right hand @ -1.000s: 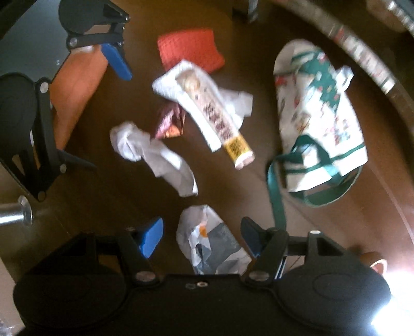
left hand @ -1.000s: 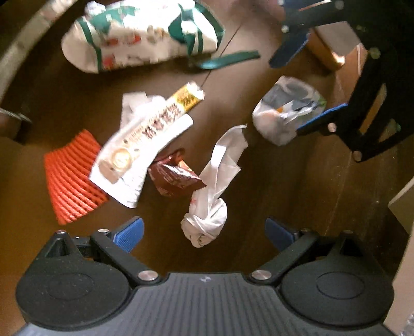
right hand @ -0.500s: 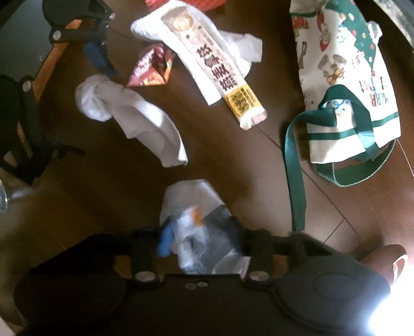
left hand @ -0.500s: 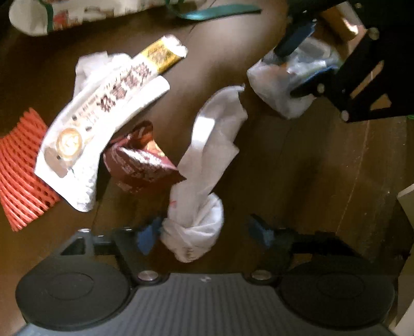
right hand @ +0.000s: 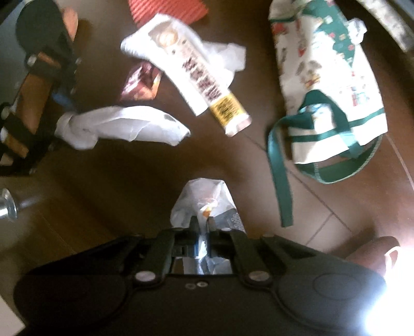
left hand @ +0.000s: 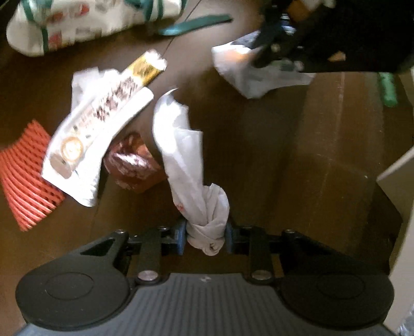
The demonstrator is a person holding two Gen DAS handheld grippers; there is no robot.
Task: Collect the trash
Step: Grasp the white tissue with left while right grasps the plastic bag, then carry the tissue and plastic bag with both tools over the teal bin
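Observation:
My left gripper (left hand: 205, 234) is shut on the knotted end of a twisted white plastic bag (left hand: 186, 155), which stretches away over the dark wooden floor; it also shows in the right wrist view (right hand: 124, 126). My right gripper (right hand: 203, 232) is shut on a crumpled white and grey wrapper (right hand: 204, 201), seen in the left wrist view (left hand: 253, 69) under the right gripper. A long white snack wrapper (left hand: 101, 124) with a yellow end, a small brown-red packet (left hand: 132, 162) and an orange foam net (left hand: 23, 175) lie on the floor.
A white tote bag with green straps (right hand: 331, 85) lies flat on the floor, far left in the left wrist view (left hand: 90, 23). A pale cabinet edge (left hand: 398, 186) stands at the right. A metal knob (right hand: 6, 206) sticks out at the left.
Both grippers closed: the left on the white bag's knot, the right on the crumpled wrapper. Both have come down closer to the floor.

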